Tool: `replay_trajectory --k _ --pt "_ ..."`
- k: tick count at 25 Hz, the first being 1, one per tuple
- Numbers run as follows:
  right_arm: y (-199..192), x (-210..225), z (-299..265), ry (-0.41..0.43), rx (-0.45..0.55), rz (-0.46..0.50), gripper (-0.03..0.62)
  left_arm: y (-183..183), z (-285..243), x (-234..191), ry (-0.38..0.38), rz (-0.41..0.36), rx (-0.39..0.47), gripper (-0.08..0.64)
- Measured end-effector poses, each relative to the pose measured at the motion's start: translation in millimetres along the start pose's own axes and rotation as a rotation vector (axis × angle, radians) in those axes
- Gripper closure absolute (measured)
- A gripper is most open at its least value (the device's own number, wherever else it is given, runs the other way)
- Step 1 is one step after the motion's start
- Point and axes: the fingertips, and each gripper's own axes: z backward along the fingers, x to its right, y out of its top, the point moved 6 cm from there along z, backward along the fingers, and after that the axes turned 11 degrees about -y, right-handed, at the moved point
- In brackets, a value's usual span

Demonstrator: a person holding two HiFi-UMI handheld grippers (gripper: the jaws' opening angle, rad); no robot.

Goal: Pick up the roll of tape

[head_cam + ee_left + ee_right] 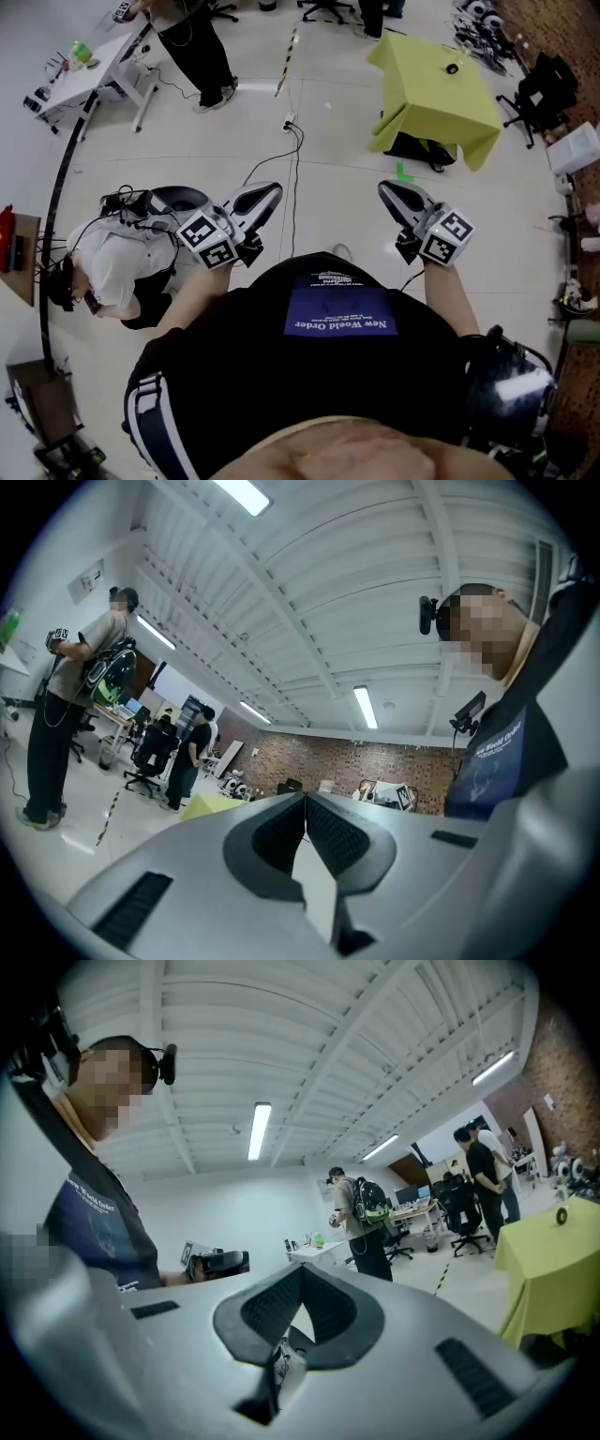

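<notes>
The roll of tape (452,68) is a small dark ring lying on a table draped in yellow-green cloth (422,94), far ahead of me and to the right. In the right gripper view the roll of tape (561,1215) sits on the same cloth (553,1269) at the right edge. My left gripper (274,190) and right gripper (386,189) are held in front of my chest, well short of that table. The left gripper (305,799) has its jaws closed together with nothing between them. The right gripper (301,1270) is likewise shut and empty.
A person in white (112,262) crouches on the floor to my left. Another person (192,47) stands by a white table (84,66) at the back left. Cables (295,141) run across the floor ahead. A black chair (544,89) stands beside the draped table.
</notes>
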Motion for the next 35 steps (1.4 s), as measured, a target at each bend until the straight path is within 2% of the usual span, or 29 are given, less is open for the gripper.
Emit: replay_trajectory --k 9,12,16,22,27,35 --pt "55 149 -72 0.171 -0.046 0.052 0.606 30 -108 -91 0.133 -0.053 0.055 0.554" --pt "67 183 -95 0.195 -0.047 0.055 0.606 36 -135 -120 0.14 -0.044 0.08 0.554" --pt "72 219 -118 0.201 -0.049 0.042 0.606 34 -159 -153 0.132 -0.034 0.041 0.554" --pt "78 265 -171 0.149 -0.053 0.026 0.606 44 -172 -234 0.101 0.003 0.047 0.554" --pt "96 296 -239 0.059 -0.035 0.061 0.606 71 -174 -329 0.012 0.004 0.041 0.554" --pt "128 351 -337 -0.071 0.018 0.005 0.606 126 -191 -468 -0.126 -0.024 -0.053 0.554"
